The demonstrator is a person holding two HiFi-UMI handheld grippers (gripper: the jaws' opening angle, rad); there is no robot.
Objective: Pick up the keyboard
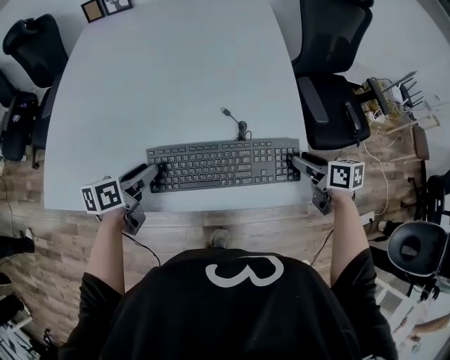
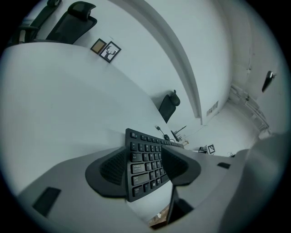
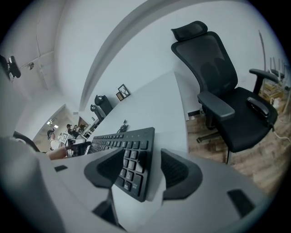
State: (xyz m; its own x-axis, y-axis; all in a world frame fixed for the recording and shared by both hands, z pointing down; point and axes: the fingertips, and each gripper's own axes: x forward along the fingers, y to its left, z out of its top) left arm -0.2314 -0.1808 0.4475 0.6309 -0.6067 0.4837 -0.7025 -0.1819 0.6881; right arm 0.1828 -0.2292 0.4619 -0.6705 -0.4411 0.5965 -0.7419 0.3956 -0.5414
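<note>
A dark grey keyboard lies flat on the white table, close to its near edge. Its cable curls on the table just behind it. My left gripper is at the keyboard's left end and my right gripper at its right end. In the left gripper view the left gripper stands open with the keyboard's end between its pads. The right gripper view shows the right gripper open too, around the other end of the keyboard. Neither pair of pads visibly presses on it.
A black office chair stands at the table's right side, and another chair at the far left. Two small picture frames sit at the table's far edge. Wood floor lies below the near edge.
</note>
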